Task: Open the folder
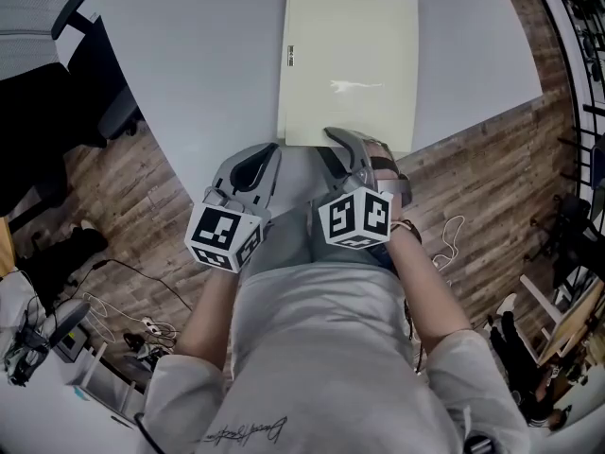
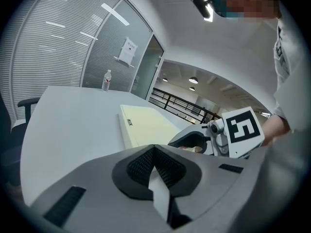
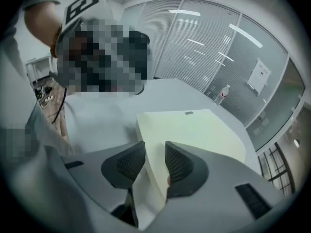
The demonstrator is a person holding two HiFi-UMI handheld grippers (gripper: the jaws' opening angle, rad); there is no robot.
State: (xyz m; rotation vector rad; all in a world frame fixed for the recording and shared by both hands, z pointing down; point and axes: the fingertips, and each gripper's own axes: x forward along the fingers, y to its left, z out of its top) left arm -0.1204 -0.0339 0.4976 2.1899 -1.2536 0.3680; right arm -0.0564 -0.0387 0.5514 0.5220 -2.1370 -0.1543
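Near rim of the grey table (image 1: 189, 64), straight in front of the person: the folder (image 1: 350, 64) lies flat and closed. It is pale yellow, with its long sides running away from them. A small dark tag (image 1: 290, 55) sits by the left long edge, its print too small to read. A faint pale scuff shows mid-cover.

The right gripper (image 1: 345, 138) sits on the folder's near short edge and hides that stretch from above. In the right gripper view its jaws stand either side of the edge near a corner, one pad on the cover, the other against the thick side. They look pressed onto it. Whether they pinch the cover alone or the whole thickness I can't make out.

The left gripper (image 1: 269, 151) hovers just beside, short of the folder, jaw tips meeting with nothing between. The person's torso blocks the table's rim below both hands.

A bottle (image 2: 106, 80) stands far across the table, tiny.
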